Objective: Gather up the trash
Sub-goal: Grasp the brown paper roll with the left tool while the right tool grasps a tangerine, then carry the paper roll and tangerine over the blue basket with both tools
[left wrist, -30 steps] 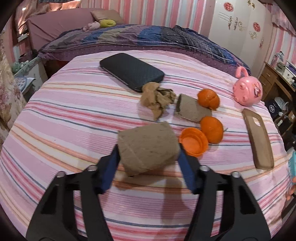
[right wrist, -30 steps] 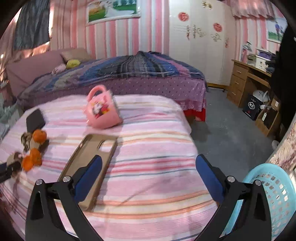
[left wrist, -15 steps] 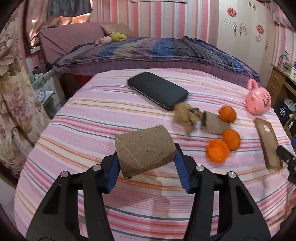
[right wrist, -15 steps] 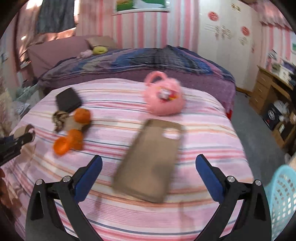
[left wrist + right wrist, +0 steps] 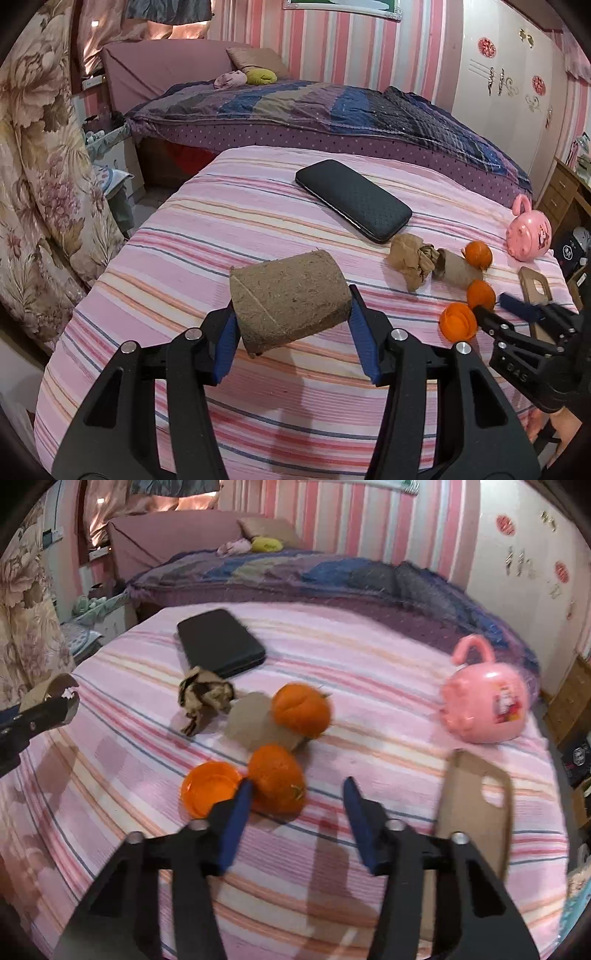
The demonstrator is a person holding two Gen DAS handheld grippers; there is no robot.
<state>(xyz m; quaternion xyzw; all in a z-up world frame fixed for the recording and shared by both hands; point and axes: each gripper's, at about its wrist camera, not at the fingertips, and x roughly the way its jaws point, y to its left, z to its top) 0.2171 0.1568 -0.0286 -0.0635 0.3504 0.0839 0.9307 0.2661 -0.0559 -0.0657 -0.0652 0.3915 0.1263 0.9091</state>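
My left gripper (image 5: 291, 314) is shut on a brown cardboard roll (image 5: 288, 295), held above the pink striped cloth. In the right wrist view the same roll (image 5: 48, 690) shows at the far left. My right gripper (image 5: 297, 786) hangs low over a tangerine (image 5: 277, 779), its jaws closing. The left finger is against the fruit and the right finger stands apart from it. An orange peel cup (image 5: 208, 786) lies just to the left. A second tangerine (image 5: 301, 709), a flattened cardboard tube (image 5: 255, 723) and crumpled brown paper (image 5: 203, 698) lie beyond.
A black case (image 5: 352, 199) lies at the back of the table (image 5: 221, 229). A pink mug (image 5: 484, 705) and a tan phone case (image 5: 472, 805) are on the right. A bed stands behind, a flowered curtain on the left, and a blue basket edge (image 5: 578, 897) at the lower right.
My right gripper swung left from the phone case to the tangerines and its jaws narrowed. My left gripper drew back and rose a little with the roll.
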